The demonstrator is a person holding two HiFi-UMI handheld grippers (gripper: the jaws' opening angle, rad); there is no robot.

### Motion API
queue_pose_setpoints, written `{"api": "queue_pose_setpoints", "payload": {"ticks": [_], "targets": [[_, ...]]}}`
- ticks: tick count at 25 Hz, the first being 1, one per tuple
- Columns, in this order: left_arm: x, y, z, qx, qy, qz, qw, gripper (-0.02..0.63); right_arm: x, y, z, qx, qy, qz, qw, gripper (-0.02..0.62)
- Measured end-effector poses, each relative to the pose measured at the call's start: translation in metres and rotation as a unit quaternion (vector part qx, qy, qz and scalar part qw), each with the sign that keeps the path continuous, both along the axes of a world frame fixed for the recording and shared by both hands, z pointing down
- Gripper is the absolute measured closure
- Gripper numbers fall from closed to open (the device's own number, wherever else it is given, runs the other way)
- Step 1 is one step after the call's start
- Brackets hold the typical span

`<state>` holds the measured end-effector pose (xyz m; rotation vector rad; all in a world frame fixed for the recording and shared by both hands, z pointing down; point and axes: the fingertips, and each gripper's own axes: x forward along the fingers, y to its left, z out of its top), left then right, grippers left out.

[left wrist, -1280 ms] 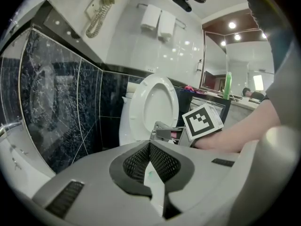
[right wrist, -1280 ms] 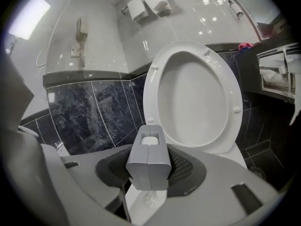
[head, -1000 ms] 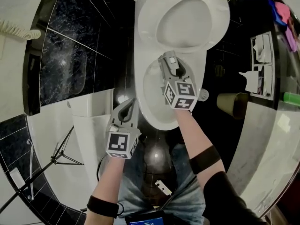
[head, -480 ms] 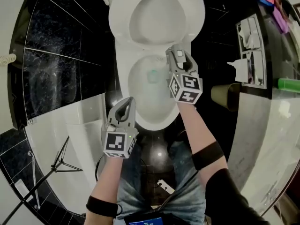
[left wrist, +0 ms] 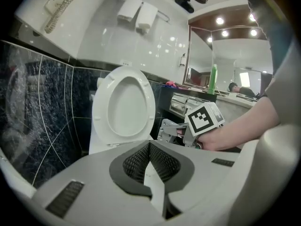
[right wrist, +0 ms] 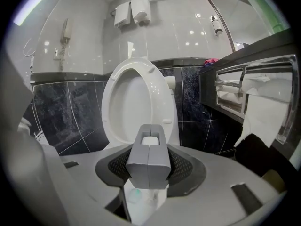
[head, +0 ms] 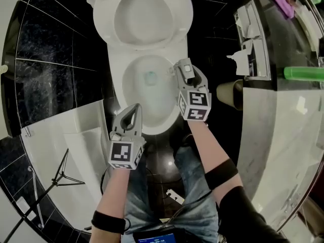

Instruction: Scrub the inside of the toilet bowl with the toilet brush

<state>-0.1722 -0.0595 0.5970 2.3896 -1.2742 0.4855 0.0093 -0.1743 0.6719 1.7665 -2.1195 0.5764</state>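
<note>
Black tiles [head: 61, 39] cover the wall and floor of this bathroom. The right claw [head: 183, 67] is clamped on a grey handle [right wrist: 148, 154] with a white top. I cannot see a brush head on it. The claw hangs over the right side of the toilet bowl [head: 152, 129], which is white with a bit of green-blue water at the bottom. The left claw [head: 136, 107] has its two jaws together with nothing between them. It sits by the near left edge of the bowl. On the far side of the bowl, the seat and lid [head: 147, 14] stand up against the wall. To the right of the bowl are a tan tub [head: 230, 94] on the floor, a toilet paper holder [head: 250, 39] and a green bottle [head: 304, 73] on the counter. A thin black stand [head: 61, 171] is at the near left.
</note>
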Motion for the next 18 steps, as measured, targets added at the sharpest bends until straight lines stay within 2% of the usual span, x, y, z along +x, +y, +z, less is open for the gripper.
{"api": "queue_pose_setpoints", "payload": {"ticks": [8,13,18], "targets": [[-0.012,0.032,-0.023,-0.001,-0.007,-0.022,0.9997,0.611,-0.009,0.097,0.002,-0.066,0.022,-0.044,0.997,0.394],[-0.026,0.047,-0.034,-0.001,-0.006,-0.035,0.9994,0.611,-0.036,0.150,0.005,-0.102,0.012,-0.076,0.992,0.394],[-0.045,0.055,-0.037,-0.002,-0.003,-0.047,0.9989,0.611,-0.087,0.183,-0.002,-0.119,-0.010,-0.117,0.986,0.394]]}}
